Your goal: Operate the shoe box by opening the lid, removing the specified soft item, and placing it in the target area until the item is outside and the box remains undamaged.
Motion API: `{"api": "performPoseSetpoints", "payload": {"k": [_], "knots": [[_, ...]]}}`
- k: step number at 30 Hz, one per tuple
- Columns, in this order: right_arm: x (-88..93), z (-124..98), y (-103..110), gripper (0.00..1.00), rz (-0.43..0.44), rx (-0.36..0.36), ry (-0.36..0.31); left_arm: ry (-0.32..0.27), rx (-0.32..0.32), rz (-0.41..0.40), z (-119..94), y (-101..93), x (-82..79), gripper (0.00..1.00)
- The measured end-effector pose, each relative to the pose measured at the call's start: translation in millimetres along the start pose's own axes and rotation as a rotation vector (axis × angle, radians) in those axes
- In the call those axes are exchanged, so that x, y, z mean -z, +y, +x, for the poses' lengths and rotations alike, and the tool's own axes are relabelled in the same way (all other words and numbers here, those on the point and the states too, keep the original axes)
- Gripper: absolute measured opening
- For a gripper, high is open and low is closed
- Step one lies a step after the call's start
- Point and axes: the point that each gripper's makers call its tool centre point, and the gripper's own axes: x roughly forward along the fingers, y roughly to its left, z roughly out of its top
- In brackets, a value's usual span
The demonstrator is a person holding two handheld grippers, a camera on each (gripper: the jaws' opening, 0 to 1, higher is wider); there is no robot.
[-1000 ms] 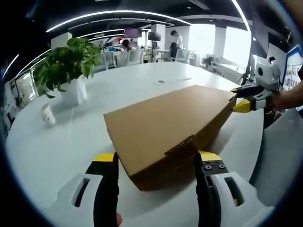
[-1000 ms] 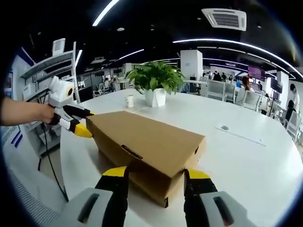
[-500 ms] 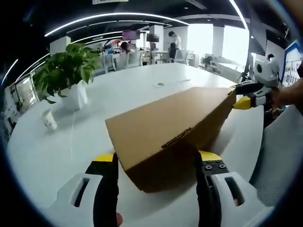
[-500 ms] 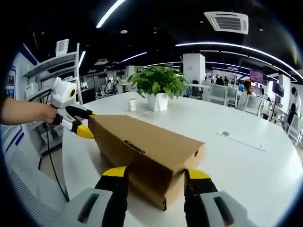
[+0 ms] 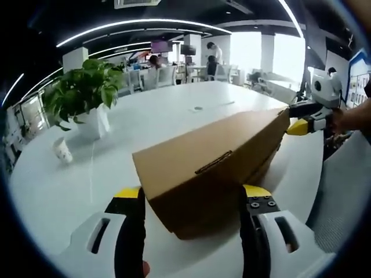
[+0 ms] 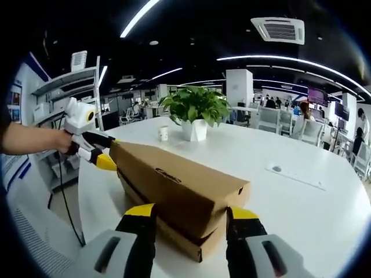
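Note:
A brown cardboard shoe box lies on the white table (image 5: 69,191). Its lid (image 5: 203,150) is tilted up, with a tab slot in its long side. In the left gripper view my left gripper (image 5: 191,194) straddles the near end of the lid, a yellow-tipped jaw against each side. The right gripper (image 5: 301,123) meets the lid's far corner. In the right gripper view my right gripper (image 6: 190,213) clasps the other end of the lid (image 6: 174,179), which stands apart from the box base (image 6: 185,243) below. The left gripper (image 6: 95,153), held by a hand, sits at the far end.
A potted plant (image 5: 84,87) (image 6: 194,104) and a paper cup (image 5: 62,152) (image 6: 164,134) stand further along the table. A round cable port (image 6: 276,169) is set into the tabletop. A grey chair (image 5: 342,179) is beside the table edge. Desks, chairs and people fill the background.
The lid has risen and tilted, so its long side now faces both cameras and a gap shows above the base. Both grippers keep their places at the lid's ends.

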Motion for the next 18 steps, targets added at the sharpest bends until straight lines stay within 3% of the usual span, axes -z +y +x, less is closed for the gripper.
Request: {"api": "performPoseSetpoints", "payload": {"k": [3, 18], "knots": [[-4.1, -1, 0, 0.44, -0.034, 0.003, -0.011, -0.010, -0.004, 0.001, -2, 0.5, -4.6, 0.65], [-25.7, 0, -13, 0.37, -0.040, 0.025, -0.052, -0.044, -0.018, 0.011, -4, 7.6, -24.6, 0.62]]}}
